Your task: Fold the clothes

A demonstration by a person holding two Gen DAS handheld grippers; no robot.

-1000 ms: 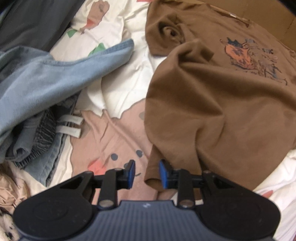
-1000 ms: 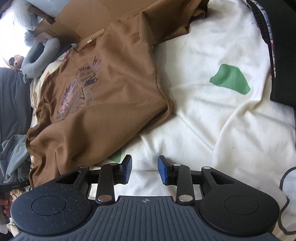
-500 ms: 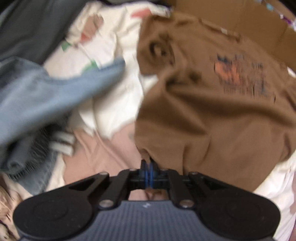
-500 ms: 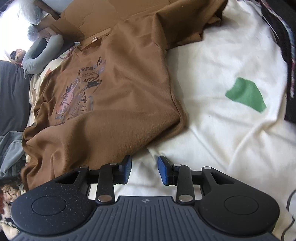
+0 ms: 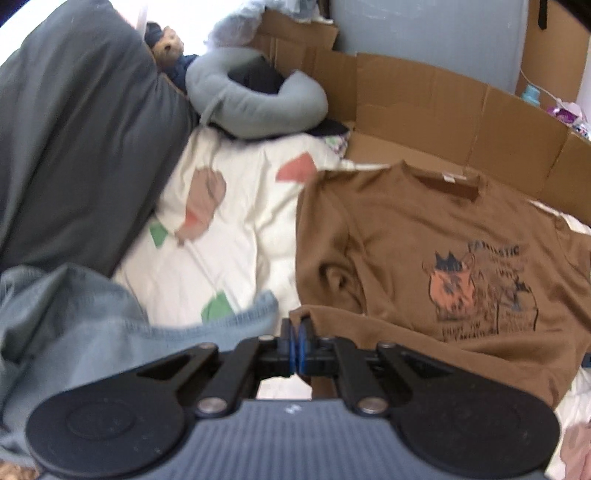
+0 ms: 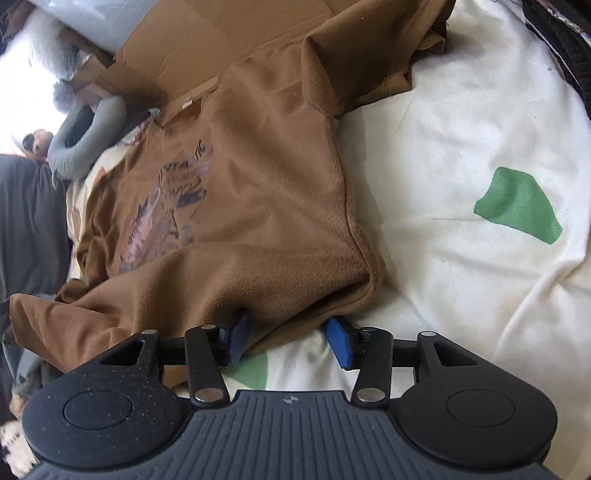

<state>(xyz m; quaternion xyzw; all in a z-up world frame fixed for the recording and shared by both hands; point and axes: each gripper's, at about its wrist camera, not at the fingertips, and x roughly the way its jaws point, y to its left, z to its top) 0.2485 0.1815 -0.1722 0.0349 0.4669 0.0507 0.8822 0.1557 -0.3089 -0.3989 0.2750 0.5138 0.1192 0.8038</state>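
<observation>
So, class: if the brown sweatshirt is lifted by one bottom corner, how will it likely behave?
The brown sweatshirt will probably flop: it already lies in soft folds on the quilt. It looks light, since the left gripper holds a corner by a small pinch. Its fuzzy cloth seems unlikely to slip.

Grey wall [image 5: 424, 33] behind cardboard boxes [image 5: 443, 110]; bright window light upper left.

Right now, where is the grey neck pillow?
In the left wrist view the grey neck pillow lies at the upper left, between the dark grey cushion and the cardboard box.
</observation>
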